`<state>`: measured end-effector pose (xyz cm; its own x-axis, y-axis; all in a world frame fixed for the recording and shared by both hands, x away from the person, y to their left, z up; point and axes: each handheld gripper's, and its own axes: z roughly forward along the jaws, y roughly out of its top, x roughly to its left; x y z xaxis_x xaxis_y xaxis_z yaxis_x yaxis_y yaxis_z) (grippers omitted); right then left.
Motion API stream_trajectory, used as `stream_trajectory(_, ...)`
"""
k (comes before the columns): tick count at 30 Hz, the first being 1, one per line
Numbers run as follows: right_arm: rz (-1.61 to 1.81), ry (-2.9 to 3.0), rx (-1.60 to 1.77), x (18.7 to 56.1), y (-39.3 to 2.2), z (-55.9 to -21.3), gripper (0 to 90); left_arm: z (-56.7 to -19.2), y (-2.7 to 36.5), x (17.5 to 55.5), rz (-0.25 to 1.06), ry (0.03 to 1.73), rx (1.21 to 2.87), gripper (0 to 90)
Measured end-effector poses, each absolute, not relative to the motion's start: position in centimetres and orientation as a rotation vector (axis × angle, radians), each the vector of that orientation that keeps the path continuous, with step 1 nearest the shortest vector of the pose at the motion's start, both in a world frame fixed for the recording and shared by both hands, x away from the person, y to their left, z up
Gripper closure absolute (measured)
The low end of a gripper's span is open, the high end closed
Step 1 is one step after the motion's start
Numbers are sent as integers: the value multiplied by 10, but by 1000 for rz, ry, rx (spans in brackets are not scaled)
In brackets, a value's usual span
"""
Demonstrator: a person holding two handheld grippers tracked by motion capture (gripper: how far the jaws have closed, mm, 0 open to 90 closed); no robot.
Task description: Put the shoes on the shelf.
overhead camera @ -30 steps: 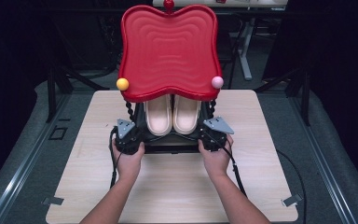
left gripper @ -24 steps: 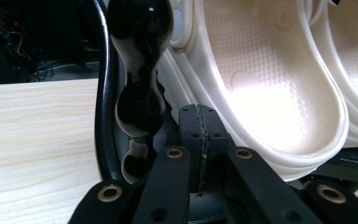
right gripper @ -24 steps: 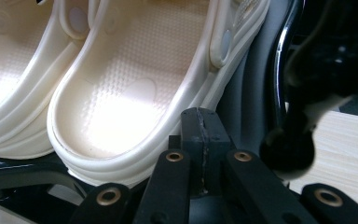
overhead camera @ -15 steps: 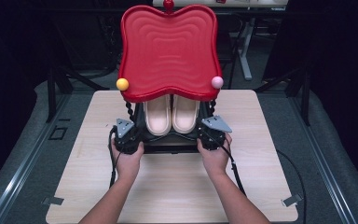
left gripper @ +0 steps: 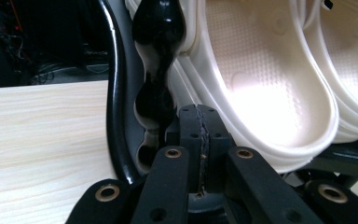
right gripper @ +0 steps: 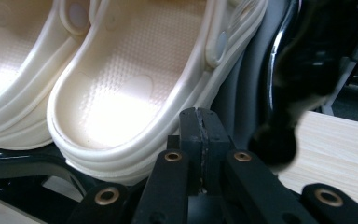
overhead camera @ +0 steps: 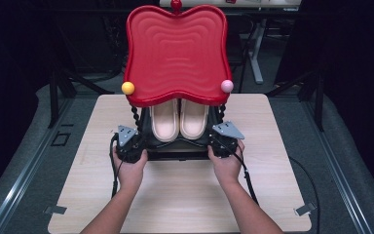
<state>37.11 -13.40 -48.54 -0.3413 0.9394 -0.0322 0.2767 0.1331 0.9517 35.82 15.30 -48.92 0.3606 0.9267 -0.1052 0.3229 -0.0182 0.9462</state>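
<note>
The left hand-held gripper [overhead camera: 129, 142] sits at the rack's [overhead camera: 175, 146] lower left corner, jaws pressed together with nothing between them; in the left gripper view its tips lie just beside a black beaded post [left gripper: 156, 74] and the heel of the left clog [left gripper: 261, 88]. The rack stands mid-worktop [overhead camera: 185, 195], both cream clogs leaning toe-up on its lower tier under the red tray [overhead camera: 175, 53]. The right hand-held gripper [overhead camera: 222, 141] mirrors it at the lower right corner, jaws likewise closed and empty, beside the right clog [right gripper: 135, 88].

The work looks like steadying or shifting the rack, or reaching for a clog. For a clog, the jaws must spread first and take the heel rim, not the smooth side. For the rack, both sides should push evenly, as the tall top may tip.

The posts crowd each approach, and the tray overhangs the clogs, so lifting straight up is blocked. A yellow ball [overhead camera: 127, 87] and a pink ball [overhead camera: 227, 86] mark the tray's corners.
</note>
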Motion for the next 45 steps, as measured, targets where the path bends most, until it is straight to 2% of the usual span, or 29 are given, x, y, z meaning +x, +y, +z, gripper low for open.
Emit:
stream_trajectory(8,1196,1765,1147,353,-146,-487,884,-484,159,336,688,1115,1592,880)
stream_trajectory(15,1180,1793,1100,330,-160,-483,840,-482,172,316,711,1105,1618,845)
stream_trajectory(22,1181,1813,1079,308,-178,-480,800,-491,199,303,745,1171,1629,789)
stream_trajectory(30,1166,1857,1101,293,-194,-484,663,-501,222,296,736,1198,1651,688)
stream_trajectory(35,1140,1892,1117,289,-203,-494,562,-510,233,292,743,1211,1673,573)
stream_trajectory(40,1132,1909,1126,282,-212,-504,503,-520,244,289,703,1234,1695,508)
stream_trajectory(45,1118,1895,1167,283,-225,-519,474,-529,253,287,702,1243,1683,488)
